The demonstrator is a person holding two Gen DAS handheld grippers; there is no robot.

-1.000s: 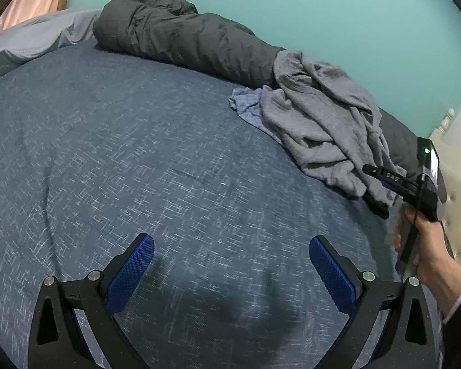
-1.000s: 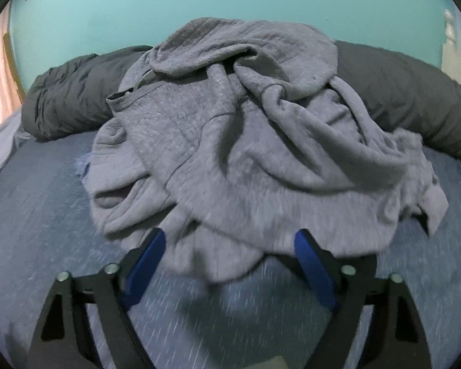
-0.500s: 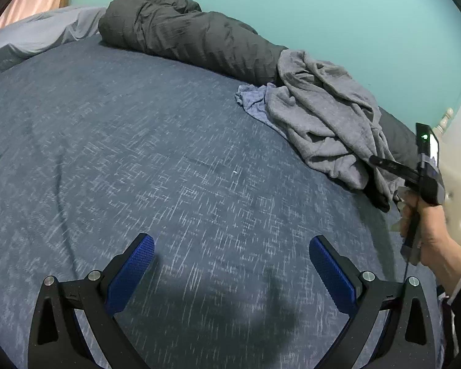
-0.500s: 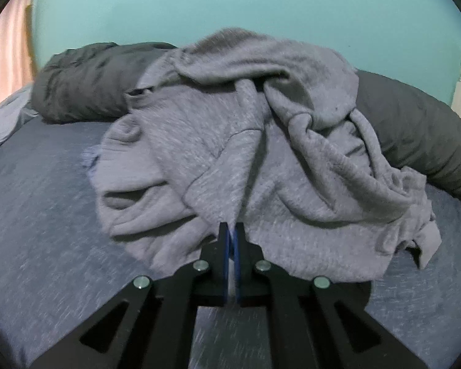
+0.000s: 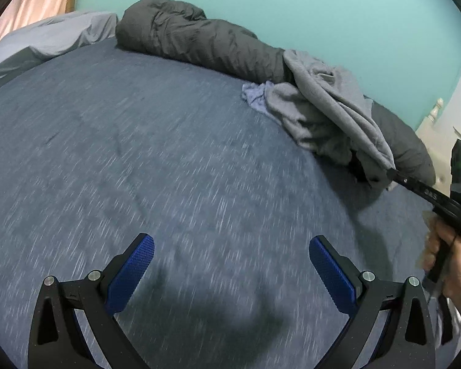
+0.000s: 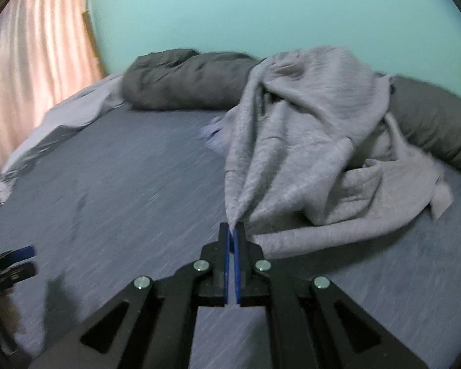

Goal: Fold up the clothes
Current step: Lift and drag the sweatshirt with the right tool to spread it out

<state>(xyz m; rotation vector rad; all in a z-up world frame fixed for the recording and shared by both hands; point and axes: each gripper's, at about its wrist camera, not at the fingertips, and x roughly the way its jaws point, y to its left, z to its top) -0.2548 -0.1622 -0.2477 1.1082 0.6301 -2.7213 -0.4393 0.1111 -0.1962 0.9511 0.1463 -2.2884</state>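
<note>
Since the earlier frame, the right claw has snapped closed on an edge of the grey garment and drawn it out of the heap into a taut ridge toward lower centre of the right view. That garment lies at right on the blue bed, against the dark duvet roll. At the bottom of the left view the left claw hangs released over bare sheet.
</note>
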